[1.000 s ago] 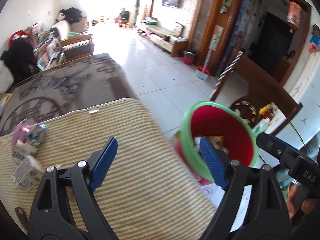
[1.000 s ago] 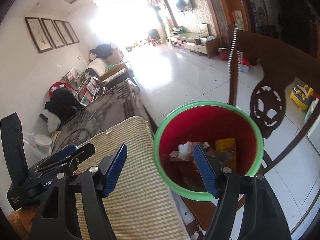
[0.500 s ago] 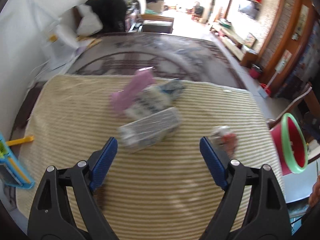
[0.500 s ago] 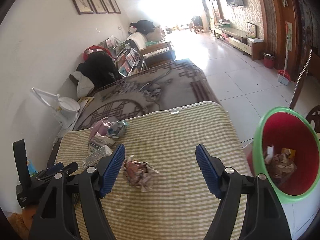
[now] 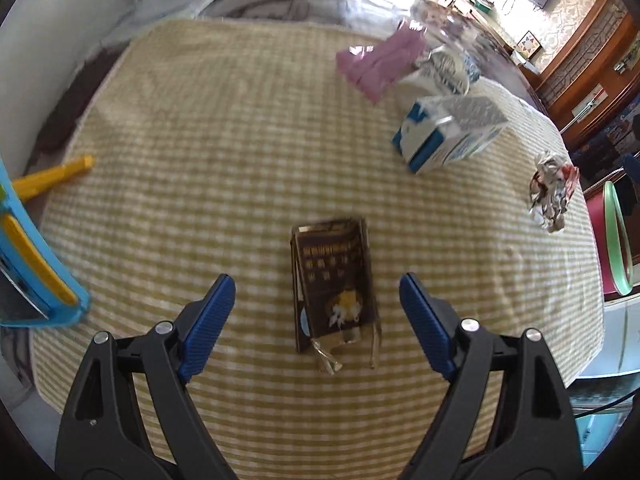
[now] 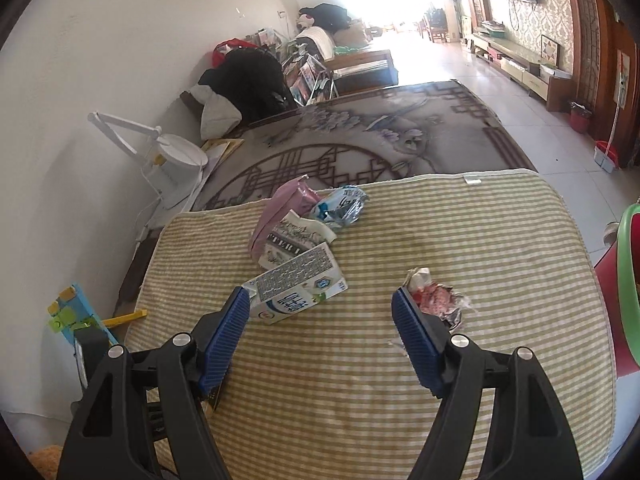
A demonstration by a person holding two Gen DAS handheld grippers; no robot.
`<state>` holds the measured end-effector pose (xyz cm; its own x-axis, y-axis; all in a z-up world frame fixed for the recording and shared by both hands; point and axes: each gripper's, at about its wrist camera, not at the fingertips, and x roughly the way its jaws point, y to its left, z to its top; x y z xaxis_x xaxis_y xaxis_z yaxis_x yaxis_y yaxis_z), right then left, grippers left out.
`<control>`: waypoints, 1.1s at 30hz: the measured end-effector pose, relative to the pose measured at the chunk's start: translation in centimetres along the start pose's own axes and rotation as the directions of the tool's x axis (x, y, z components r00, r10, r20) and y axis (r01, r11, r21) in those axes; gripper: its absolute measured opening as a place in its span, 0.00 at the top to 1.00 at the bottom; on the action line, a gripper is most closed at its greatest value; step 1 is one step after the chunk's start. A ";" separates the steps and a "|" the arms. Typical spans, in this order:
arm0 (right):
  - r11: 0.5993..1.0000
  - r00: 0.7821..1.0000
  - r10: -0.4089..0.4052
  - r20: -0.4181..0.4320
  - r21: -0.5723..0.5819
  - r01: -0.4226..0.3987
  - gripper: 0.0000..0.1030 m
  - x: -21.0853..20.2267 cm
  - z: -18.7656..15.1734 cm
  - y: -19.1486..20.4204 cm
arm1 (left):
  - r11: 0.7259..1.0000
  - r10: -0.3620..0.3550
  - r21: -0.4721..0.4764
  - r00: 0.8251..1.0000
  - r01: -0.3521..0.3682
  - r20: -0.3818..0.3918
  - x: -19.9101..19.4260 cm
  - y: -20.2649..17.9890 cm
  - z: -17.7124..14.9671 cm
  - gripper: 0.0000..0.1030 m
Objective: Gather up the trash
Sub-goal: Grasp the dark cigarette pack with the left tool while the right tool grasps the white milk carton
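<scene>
A brown torn snack packet (image 5: 334, 284) lies flat on the striped cloth, just ahead of my open, empty left gripper (image 5: 316, 312). A white and blue milk carton (image 5: 450, 132) (image 6: 296, 288), a pink wrapper (image 5: 380, 62) (image 6: 276, 210), a blue-white wrapper (image 6: 340, 206) and a crumpled red-white wrapper (image 5: 552, 192) (image 6: 434, 298) lie further on. My open, empty right gripper (image 6: 320, 328) hovers between the carton and the crumpled wrapper. The red bin with green rim (image 5: 614, 236) (image 6: 628, 292) stands off the table's right edge.
A striped yellow cloth (image 5: 200, 120) (image 6: 480, 240) covers the table. A blue and yellow toy stand (image 5: 28, 264) (image 6: 76, 312) is at the left edge. A white desk lamp (image 6: 172, 160) stands by the wall. A patterned grey cover (image 6: 360, 136) lies beyond the cloth.
Both grippers have swung left from the bin to the table. The left one now faces down at the brown packet; the right one has come down nearer the carton and crumpled wrapper.
</scene>
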<state>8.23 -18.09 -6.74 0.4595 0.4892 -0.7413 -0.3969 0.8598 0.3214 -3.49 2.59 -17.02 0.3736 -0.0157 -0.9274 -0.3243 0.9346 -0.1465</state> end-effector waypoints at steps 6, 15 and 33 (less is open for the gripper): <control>1.000 0.999 -0.009 -0.046 0.013 0.010 0.31 1.5 -0.8 1.4 | 0.998 -0.035 0.046 0.998 0.038 -0.052 1.6 -0.3 -0.1 0.55; 0.956 0.972 0.103 -0.212 0.290 -0.038 0.31 8.0 0.4 1.4 | 0.994 -0.073 0.078 0.997 0.073 -0.001 0.0 0.3 0.0 0.59; 0.944 0.930 -0.080 -0.359 0.271 0.186 0.30 18.3 3.1 3.5 | 0.998 -0.020 0.054 0.999 0.018 0.033 -1.5 3.9 0.4 0.57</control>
<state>17.68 -5.63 -17.35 0.1741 0.3335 -0.9266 -0.0740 0.9427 0.3254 -4.98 6.36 -16.07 0.4080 -0.0224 -0.9127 -0.2698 0.9521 -0.1440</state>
